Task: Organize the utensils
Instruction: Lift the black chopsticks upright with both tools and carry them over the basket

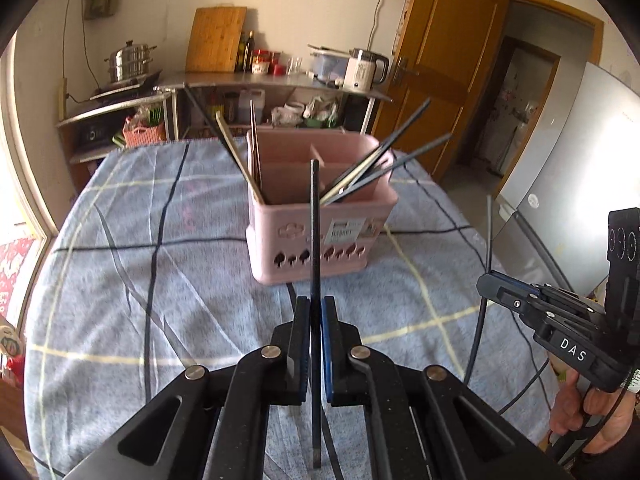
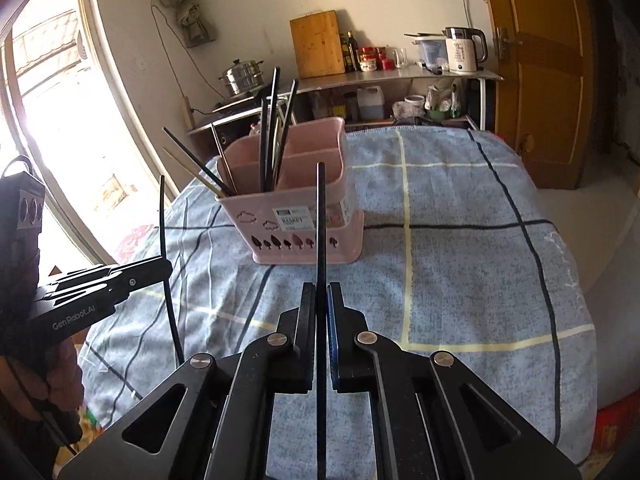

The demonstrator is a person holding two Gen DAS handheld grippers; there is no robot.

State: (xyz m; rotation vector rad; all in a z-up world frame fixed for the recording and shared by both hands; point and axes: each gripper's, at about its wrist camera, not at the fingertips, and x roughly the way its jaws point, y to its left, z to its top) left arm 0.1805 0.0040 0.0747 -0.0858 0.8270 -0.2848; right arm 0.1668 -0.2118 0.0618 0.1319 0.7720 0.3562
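Observation:
A pink divided basket (image 1: 272,240) (image 2: 248,236) stands on the blue checked tablecloth (image 1: 160,288) and holds several chopsticks that lean outward. My left gripper (image 1: 316,302) is shut on a black chopstick (image 1: 315,220), which stands upright in front of the basket. My right gripper (image 2: 321,290) is shut on another black chopstick (image 2: 321,216), also upright before the basket. In the left wrist view the right gripper (image 1: 483,282) shows at the right edge with its thin chopstick (image 1: 489,232). The right wrist view shows the left gripper (image 2: 166,266) at the left with its chopstick (image 2: 161,208).
Behind the table a metal shelf (image 1: 280,80) carries a kettle (image 1: 366,68), a cutting board (image 1: 216,40), jars and a steel pot (image 1: 130,60). A wooden door (image 1: 448,60) and a grey fridge (image 1: 580,184) stand to the right, a bright window (image 2: 60,120) to the left.

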